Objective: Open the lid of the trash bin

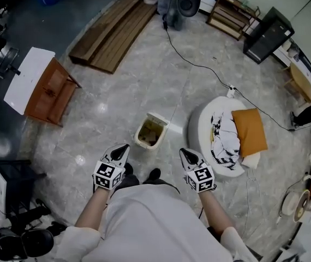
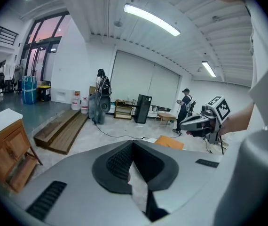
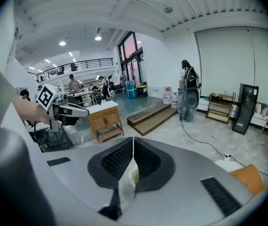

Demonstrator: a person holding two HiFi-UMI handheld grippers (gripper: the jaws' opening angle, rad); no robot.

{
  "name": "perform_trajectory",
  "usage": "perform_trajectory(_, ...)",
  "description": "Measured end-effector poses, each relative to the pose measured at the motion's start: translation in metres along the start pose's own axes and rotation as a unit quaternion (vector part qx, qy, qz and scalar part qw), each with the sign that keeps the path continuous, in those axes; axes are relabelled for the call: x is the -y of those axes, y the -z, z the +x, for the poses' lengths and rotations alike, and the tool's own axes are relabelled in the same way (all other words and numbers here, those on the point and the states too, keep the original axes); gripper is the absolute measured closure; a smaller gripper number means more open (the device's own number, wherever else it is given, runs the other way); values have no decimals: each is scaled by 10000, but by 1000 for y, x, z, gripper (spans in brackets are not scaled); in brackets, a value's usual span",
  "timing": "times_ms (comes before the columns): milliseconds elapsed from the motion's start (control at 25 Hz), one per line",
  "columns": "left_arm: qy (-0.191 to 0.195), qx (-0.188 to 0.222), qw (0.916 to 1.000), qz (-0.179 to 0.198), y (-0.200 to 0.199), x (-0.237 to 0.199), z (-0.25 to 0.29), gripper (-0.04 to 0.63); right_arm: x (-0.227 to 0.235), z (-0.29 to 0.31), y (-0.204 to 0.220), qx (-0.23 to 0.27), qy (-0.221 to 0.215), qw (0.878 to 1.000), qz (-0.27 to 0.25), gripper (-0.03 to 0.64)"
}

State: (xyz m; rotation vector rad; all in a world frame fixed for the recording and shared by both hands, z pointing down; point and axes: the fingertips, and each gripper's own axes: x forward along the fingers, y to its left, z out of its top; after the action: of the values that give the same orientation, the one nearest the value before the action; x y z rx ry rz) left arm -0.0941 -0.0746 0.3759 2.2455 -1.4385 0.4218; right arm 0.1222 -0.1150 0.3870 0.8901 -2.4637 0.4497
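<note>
A small cream trash bin point(image 1: 150, 132) stands on the marble floor just ahead of me. Its white lid point(image 1: 159, 117) is tipped up at the far rim, and the brownish inside shows. My left gripper point(image 1: 123, 148) hangs near the bin's left, a little short of it, with its jaws shut and nothing held. My right gripper point(image 1: 184, 152) hovers to the bin's right, also shut and empty. In the left gripper view the black pads point(image 2: 120, 161) meet at the tip. A sliver of the cream bin point(image 3: 133, 175) shows below the closed pads in the right gripper view.
A round white cushion bed point(image 1: 202, 130) with an orange pillow point(image 1: 249, 131) lies right of the bin. A wooden cabinet point(image 1: 49, 94) stands at the left, wooden planks point(image 1: 114, 31) at the back. A black cable point(image 1: 199, 65) crosses the floor. My shoes point(image 1: 153, 174) stand behind the bin.
</note>
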Motion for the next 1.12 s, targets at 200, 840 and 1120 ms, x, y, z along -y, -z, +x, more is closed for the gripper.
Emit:
perform_trajectory(200, -10, 259, 9995, 162, -22, -3, -17, 578, -3, -9, -18, 210, 243, 9994, -99, 584)
perform_trajectory(840, -150, 680, 9970, 341, -51, -18, -46, 578, -8, -24, -47, 575, 467, 9967, -338, 584)
perform_trajectory(1120, -167, 744, 9961, 434, -60, -15, -54, 577, -8, -32, -53, 650, 544, 9957, -369, 584)
